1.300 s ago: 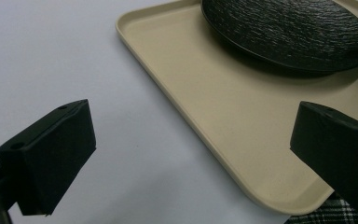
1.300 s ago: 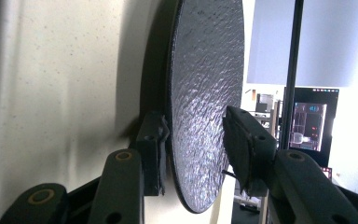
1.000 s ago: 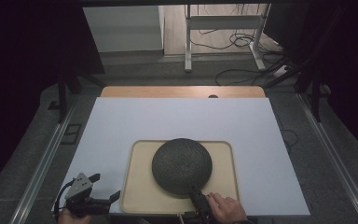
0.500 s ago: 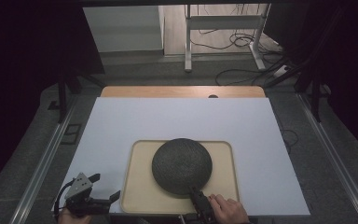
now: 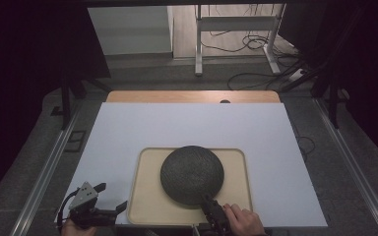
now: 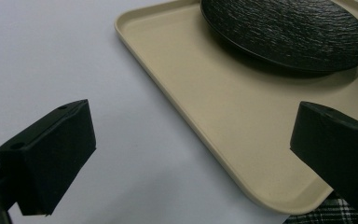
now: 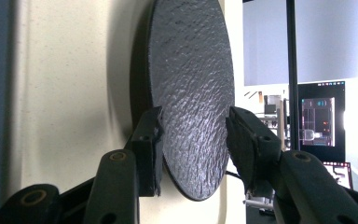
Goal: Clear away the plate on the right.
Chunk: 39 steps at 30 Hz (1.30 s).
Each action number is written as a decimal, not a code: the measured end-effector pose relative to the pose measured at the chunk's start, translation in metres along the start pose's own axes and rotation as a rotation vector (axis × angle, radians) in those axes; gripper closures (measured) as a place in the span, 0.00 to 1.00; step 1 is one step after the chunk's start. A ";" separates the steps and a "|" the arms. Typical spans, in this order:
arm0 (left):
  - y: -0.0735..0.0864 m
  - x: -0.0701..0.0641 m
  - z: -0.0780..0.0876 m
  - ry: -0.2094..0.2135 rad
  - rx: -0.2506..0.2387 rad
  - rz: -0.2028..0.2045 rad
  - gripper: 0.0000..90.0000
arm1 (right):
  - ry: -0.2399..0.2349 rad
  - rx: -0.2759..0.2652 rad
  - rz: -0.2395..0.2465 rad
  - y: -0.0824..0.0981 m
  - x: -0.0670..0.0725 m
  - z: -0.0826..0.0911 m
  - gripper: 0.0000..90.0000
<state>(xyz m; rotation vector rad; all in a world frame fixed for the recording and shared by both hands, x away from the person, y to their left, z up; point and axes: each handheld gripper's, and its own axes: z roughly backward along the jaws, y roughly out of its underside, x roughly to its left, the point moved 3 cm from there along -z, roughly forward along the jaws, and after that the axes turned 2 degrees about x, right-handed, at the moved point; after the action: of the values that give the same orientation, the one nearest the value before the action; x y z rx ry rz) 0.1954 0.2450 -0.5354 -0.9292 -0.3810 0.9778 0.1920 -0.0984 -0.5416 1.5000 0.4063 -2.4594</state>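
Black and rough-textured, the round plate (image 5: 192,174) sits on the beige tray (image 5: 145,196), which lies at the near middle of the white worktop (image 5: 128,128). Right tool (image 5: 210,210) is at the plate's near edge, jaws straddling the rim, one under and one over; in the right gripper view the lower pad (image 7: 150,149) lies against the plate (image 7: 191,93), while the upper one stands just off the surface. Left tool (image 5: 109,199) hovers wide open off the tray's near-left corner (image 6: 261,196), holding nothing.
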 end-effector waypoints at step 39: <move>0.000 0.000 -0.002 0.005 0.012 -0.005 0.00 | -0.072 -0.001 -0.416 0.029 -0.033 0.000 0.48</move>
<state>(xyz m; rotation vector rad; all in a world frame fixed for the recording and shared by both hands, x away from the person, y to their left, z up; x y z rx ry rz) 0.1966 0.2439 -0.5360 -0.9190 -0.3723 0.9719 0.2167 -0.1235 -0.5160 1.4391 0.7733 -2.8113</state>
